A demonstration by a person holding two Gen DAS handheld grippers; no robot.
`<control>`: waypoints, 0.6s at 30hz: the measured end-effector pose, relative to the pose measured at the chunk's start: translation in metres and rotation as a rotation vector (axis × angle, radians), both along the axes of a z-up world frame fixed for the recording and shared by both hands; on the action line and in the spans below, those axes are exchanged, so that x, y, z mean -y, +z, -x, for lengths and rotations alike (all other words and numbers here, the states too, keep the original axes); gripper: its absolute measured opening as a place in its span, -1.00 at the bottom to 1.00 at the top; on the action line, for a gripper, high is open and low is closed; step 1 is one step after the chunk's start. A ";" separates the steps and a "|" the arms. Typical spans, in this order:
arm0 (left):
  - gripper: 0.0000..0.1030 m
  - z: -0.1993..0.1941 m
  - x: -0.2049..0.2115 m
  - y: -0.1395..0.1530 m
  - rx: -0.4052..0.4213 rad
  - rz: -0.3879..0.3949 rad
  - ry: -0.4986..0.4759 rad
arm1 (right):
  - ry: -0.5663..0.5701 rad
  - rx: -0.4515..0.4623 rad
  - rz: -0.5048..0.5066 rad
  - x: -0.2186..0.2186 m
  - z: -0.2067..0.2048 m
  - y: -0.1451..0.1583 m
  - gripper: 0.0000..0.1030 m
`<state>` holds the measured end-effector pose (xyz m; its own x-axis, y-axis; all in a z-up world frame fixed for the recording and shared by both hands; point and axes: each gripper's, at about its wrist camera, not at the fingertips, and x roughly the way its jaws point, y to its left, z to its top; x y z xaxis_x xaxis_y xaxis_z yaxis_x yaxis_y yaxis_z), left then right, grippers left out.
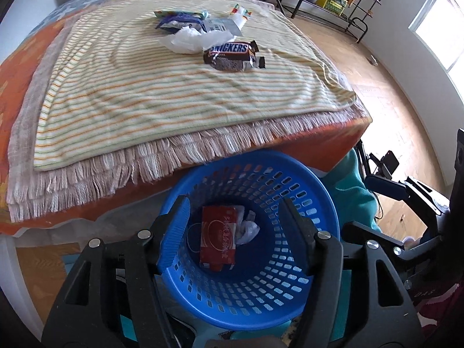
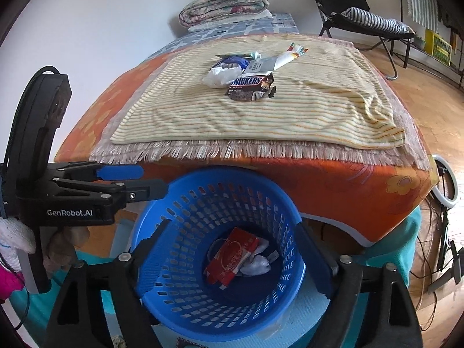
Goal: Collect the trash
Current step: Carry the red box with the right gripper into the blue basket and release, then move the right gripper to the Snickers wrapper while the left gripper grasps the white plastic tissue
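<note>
A blue perforated basket [image 1: 316,200] [image 2: 200,179] stands on the floor against the bed. Inside lie a red wrapper [image 1: 219,236] [image 2: 232,256] and a crumpled white piece [image 1: 246,227] [image 2: 256,264]. On the striped cloth [image 1: 145,92] [image 2: 261,116] lies a pile of trash: a Snickers wrapper [image 1: 232,55] [image 2: 250,85], white crumpled plastic [image 1: 188,39] [image 2: 220,75], a blue wrapper [image 1: 177,21] [image 2: 230,61] and a long white packet [image 1: 232,23] [image 2: 278,61]. My left gripper [image 1: 235,216] is open and empty above the basket; it also shows in the right wrist view [image 2: 150,181]. My right gripper [image 2: 232,235] is open and empty over the basket.
The bed has an orange cover [image 2: 333,191] and a fringed blanket [image 1: 116,174] under the striped cloth. A folded quilt [image 2: 223,4] lies at its far end. A black folding chair [image 2: 356,14] and a rack [image 1: 362,0] stand on the wooden floor [image 1: 391,101] to the right.
</note>
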<state>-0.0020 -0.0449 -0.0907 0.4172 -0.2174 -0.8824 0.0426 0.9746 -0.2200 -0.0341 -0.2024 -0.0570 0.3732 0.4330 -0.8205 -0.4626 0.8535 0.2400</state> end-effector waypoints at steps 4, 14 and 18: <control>0.26 -0.006 -0.003 0.004 0.008 -0.004 0.015 | -0.010 -0.006 0.007 0.001 -0.007 0.000 0.75; 0.26 -0.038 -0.020 0.026 0.044 -0.009 0.067 | -0.026 -0.033 -0.016 -0.002 -0.031 0.005 0.87; 0.26 -0.058 -0.031 0.035 0.052 0.013 0.097 | -0.052 -0.058 -0.061 0.001 -0.045 0.005 0.87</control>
<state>0.0560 -0.0140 -0.0560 0.4822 -0.1853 -0.8563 -0.0399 0.9717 -0.2327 0.0108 -0.2029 -0.0525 0.3489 0.4638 -0.8144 -0.4017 0.8591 0.3172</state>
